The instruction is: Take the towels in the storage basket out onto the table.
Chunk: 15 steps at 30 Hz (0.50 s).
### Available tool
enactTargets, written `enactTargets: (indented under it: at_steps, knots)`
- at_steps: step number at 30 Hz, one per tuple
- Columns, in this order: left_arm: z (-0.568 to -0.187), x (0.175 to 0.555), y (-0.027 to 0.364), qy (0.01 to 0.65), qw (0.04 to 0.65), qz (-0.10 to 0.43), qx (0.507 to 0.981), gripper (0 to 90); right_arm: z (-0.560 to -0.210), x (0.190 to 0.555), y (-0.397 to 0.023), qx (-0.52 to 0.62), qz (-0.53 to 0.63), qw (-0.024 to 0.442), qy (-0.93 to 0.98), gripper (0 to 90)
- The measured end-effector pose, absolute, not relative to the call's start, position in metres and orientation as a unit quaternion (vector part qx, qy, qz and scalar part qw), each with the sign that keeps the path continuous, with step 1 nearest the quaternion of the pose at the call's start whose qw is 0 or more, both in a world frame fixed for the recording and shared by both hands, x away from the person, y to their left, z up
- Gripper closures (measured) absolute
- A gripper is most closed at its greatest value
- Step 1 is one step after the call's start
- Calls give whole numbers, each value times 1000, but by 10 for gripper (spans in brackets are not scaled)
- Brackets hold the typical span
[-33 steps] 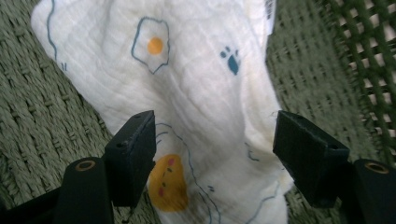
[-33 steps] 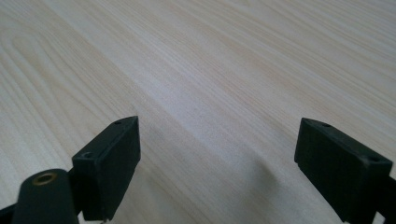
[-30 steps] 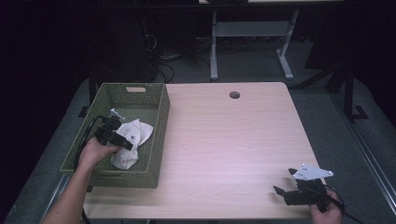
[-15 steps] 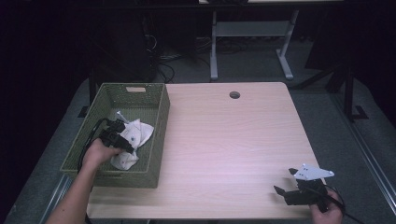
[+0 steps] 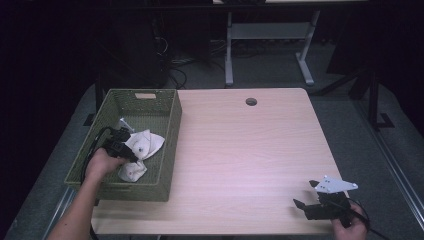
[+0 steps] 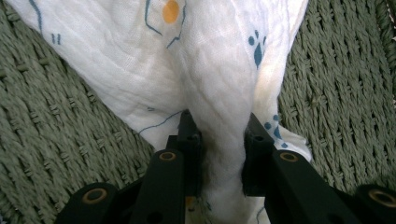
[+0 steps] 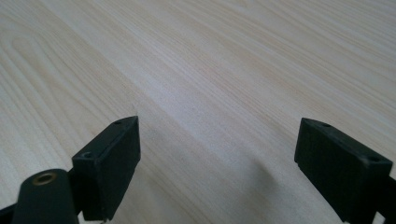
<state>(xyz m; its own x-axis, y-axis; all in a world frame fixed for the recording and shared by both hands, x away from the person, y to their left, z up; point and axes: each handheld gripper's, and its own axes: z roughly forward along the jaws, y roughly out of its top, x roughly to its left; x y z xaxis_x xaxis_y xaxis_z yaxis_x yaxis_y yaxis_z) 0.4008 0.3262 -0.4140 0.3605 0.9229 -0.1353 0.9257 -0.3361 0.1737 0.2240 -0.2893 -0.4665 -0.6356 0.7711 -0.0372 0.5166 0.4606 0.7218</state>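
The left tongs, having just closed, pinch a fold of the white cloth to lift it from the basket, while the right tongs rest spread over the desk.

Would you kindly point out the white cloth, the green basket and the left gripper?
white cloth point(image 6: 205, 60): left gripper view, its printed middle.
green basket point(image 5: 172, 132): high view, its right wall.
left gripper point(image 6: 222, 154): left gripper view, between its fingertips.

White printed cloth, crumpled, in basket
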Motion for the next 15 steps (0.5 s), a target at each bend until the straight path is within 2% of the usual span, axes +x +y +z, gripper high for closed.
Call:
enactTargets:
  at_steps: [15]
  knots:
    - [-400,398,336,575,160,-4,802,743,-469,225,-292,389,348,183,833,140]
